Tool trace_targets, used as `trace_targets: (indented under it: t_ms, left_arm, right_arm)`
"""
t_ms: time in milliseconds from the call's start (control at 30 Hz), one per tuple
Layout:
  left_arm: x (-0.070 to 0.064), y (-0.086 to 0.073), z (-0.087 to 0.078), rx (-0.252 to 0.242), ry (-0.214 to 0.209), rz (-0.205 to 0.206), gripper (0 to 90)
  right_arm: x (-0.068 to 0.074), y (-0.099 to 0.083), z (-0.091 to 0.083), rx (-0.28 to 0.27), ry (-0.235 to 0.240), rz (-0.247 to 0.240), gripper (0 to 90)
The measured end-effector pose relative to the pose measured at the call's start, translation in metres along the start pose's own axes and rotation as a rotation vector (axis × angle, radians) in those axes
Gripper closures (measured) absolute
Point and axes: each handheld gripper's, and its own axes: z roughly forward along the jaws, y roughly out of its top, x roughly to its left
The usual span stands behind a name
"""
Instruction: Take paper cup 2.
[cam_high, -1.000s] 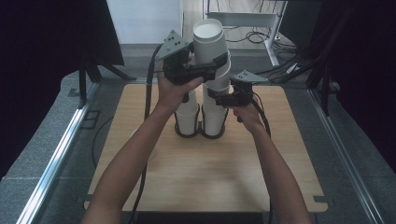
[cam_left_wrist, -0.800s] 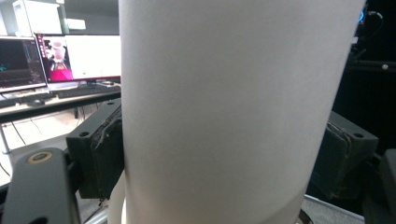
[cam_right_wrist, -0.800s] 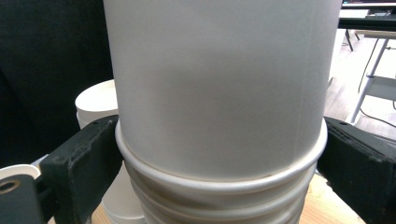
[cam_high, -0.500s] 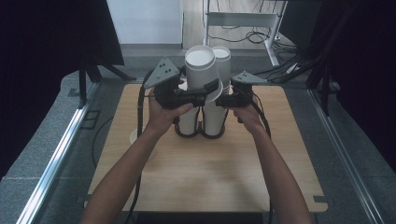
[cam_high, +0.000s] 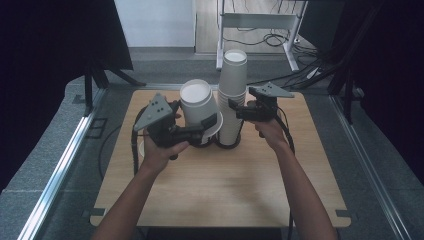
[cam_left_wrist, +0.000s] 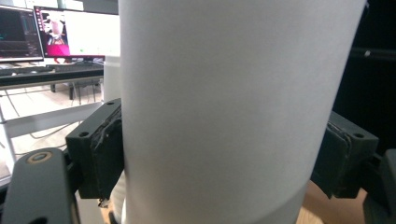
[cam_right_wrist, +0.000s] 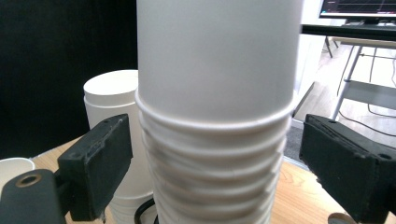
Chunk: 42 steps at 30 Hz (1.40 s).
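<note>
One cup (cam_high: 199, 105) in left tool (cam_high: 212, 126)

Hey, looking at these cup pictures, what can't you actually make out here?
- Base of the tall cup stack: high view, hidden behind the right gripper and a black ring.
- Top and bottom of the held cup: left gripper view, cut off by the edges.
- Monitor text: too small.
- Stack's top rim: right gripper view, cut off.

single cup (cam_high: 199, 106) left of cup stack (cam_high: 233, 95) (both on table (cam_high: 225, 185)).
</note>
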Motion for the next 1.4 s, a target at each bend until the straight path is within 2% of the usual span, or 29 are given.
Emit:
trace_targets:
  t_ms: [33, 67, 167, 233, 367, 533, 633, 733, 833, 867, 933, 967, 1000, 1067, 1167, 1300, 1400]
  left_arm:
    - [0.000, 0.000, 0.000, 0.000, 0.000, 0.000, 16.7]
    - [-0.003, -0.008, -0.003, 0.005, -0.009, -0.022, 16.6]
    - [-0.005, -0.016, -0.005, 0.013, -0.009, -0.030, 16.6]
    - [-0.006, -0.024, -0.007, 0.016, -0.017, -0.052, 16.6]
    - [-0.009, -0.039, -0.009, 0.032, 0.011, -0.047, 16.6]
    - [-0.006, -0.057, -0.012, 0.037, 0.005, -0.092, 16.5]
    - [-0.004, -0.062, -0.013, 0.038, 0.006, -0.101, 16.6]
    - [-0.004, -0.073, -0.014, 0.056, 0.016, -0.115, 16.5]
    - [-0.005, -0.080, -0.014, 0.074, 0.025, -0.111, 16.6]
    - [-0.006, -0.088, -0.014, 0.083, 0.036, -0.111, 16.6]
    - [-0.007, -0.091, -0.015, 0.090, 0.037, -0.111, 16.6]
    - [-0.009, -0.096, -0.015, 0.083, 0.038, -0.116, 16.6]
    - [-0.012, -0.106, -0.013, 0.088, 0.021, -0.121, 16.6]
    - [-0.014, -0.110, -0.013, 0.092, 0.023, -0.117, 16.6]
    - [-0.018, -0.121, -0.010, 0.103, 0.012, -0.127, 16.6]
    - [-0.020, -0.132, -0.008, 0.119, 0.019, -0.137, 16.6]
    - [-0.020, -0.143, -0.007, 0.137, 0.033, -0.152, 16.6]
  right_arm:
    - [0.000, 0.000, 0.000, 0.000, 0.000, 0.000, 9.5]
    - [0.001, -0.004, -0.005, -0.003, 0.000, -0.002, 9.5]
    - [0.004, -0.011, -0.011, -0.002, 0.002, -0.011, 9.8]
    - [0.005, -0.013, -0.013, -0.007, 0.002, -0.011, 10.0]
    - [0.008, -0.023, -0.020, 0.002, 0.004, -0.018, 10.5]
    - [0.014, -0.038, -0.030, 0.000, 0.019, -0.022, 11.5]
    - [0.016, -0.043, -0.034, -0.001, 0.020, -0.028, 12.4]
    - [0.024, -0.055, -0.041, 0.001, 0.035, -0.029, 12.9]
    - [0.028, -0.060, -0.043, 0.009, 0.039, -0.047, 12.9]
    - [0.032, -0.065, -0.046, 0.010, 0.046, -0.049, 12.9]
    - [0.035, -0.068, -0.048, 0.008, 0.052, -0.050, 12.9]
    - [0.037, -0.070, -0.049, 0.007, 0.054, -0.050, 12.9]
    - [0.042, -0.076, -0.053, 0.003, 0.061, -0.051, 13.0]
    - [0.046, -0.080, -0.057, -0.003, 0.080, -0.047, 13.0]
    - [0.050, -0.084, -0.062, -0.016, 0.088, -0.040, 13.3]
    - [0.058, -0.091, -0.072, -0.021, 0.088, -0.052, 13.5]
    - [0.063, -0.100, -0.081, -0.027, 0.107, -0.020, 13.6]
